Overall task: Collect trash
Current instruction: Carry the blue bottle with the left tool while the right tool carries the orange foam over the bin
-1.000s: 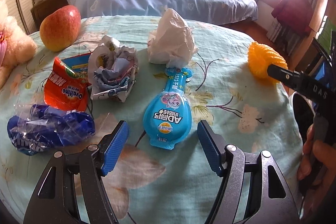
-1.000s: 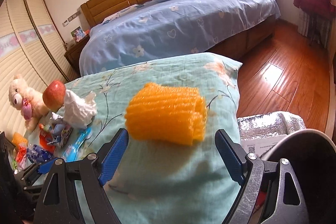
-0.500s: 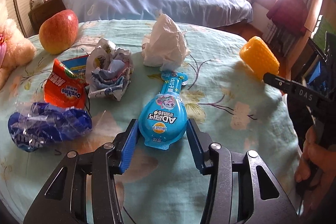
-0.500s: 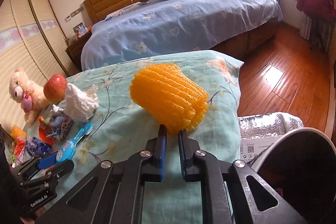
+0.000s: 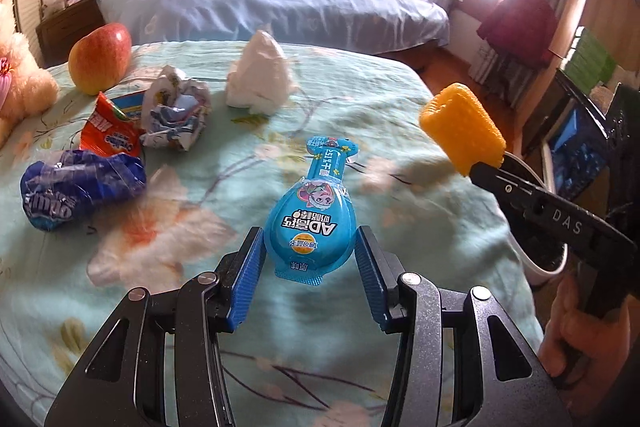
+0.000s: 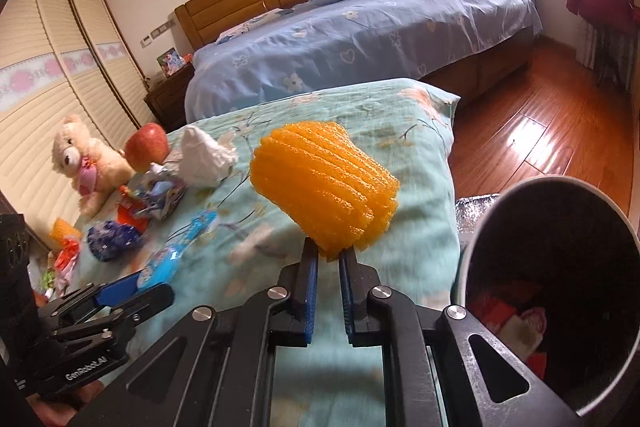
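Note:
My left gripper [image 5: 309,247] is shut on the round end of a blue AD drink pouch [image 5: 310,223], which hangs just above the floral bedspread [image 5: 200,307]. In the right wrist view, my right gripper [image 6: 329,253] is shut on the lower edge of an orange foam net [image 6: 324,187] and holds it up in the air. The same orange net [image 5: 460,129] shows at the right of the left wrist view. A bin [image 6: 540,183] with a white rim and dark inside stands at the lower right, with some trash in it.
On the bedspread lie a white tissue [image 5: 260,75], a crumpled printed wrapper [image 5: 176,111], a red packet [image 5: 110,131] and a blue crumpled bag [image 5: 80,187]. An apple [image 5: 100,59] and a teddy bear [image 6: 80,163] sit at the far left. A blue bed [image 6: 360,39] lies behind.
Both grippers went from open to shut: the left on the blue pouch, the right on the orange net. Both things have come up off the bedspread.

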Demonstrator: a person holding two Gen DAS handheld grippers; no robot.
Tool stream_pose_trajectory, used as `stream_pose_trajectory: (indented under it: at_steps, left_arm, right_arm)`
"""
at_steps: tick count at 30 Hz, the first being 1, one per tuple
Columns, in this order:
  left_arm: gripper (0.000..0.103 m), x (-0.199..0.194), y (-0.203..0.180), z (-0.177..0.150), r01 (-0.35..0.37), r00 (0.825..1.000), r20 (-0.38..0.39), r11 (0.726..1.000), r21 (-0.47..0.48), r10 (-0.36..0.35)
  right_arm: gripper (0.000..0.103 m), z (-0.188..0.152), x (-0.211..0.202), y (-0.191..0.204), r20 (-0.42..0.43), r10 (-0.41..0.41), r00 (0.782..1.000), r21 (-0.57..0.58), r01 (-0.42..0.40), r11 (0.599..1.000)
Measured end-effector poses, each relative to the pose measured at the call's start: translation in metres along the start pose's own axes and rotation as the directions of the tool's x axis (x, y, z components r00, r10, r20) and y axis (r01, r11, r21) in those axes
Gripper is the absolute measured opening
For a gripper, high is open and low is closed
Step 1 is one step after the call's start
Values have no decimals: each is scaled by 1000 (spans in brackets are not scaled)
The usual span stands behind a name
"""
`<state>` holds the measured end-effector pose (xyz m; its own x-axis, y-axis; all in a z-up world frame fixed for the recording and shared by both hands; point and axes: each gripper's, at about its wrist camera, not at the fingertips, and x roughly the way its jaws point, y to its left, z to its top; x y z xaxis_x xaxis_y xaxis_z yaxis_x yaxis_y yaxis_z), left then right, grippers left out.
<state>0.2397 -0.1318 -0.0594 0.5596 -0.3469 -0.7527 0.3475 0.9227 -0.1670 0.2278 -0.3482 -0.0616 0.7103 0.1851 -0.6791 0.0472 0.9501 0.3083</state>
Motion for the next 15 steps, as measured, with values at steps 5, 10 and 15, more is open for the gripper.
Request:
stream_pose_trajectory:
  at_steps: [5, 10, 15]
  left_arm:
    - [46, -6, -14, -5, 23, 1000, 3, 1000, 21, -23]
    - [45, -11, -25, -9, 42, 999, 6, 998, 40, -42]
    - [46, -16, -37, -13, 60, 998, 9, 996, 63, -60]
  right_arm:
    - [10, -12, -18, 1, 5, 8, 1000, 2, -8, 1000]
    - [10, -24, -32, 0, 10, 7, 1000, 12, -7, 1000]
    - [10, -35, -43, -6, 16, -8, 1000, 19, 8, 1000]
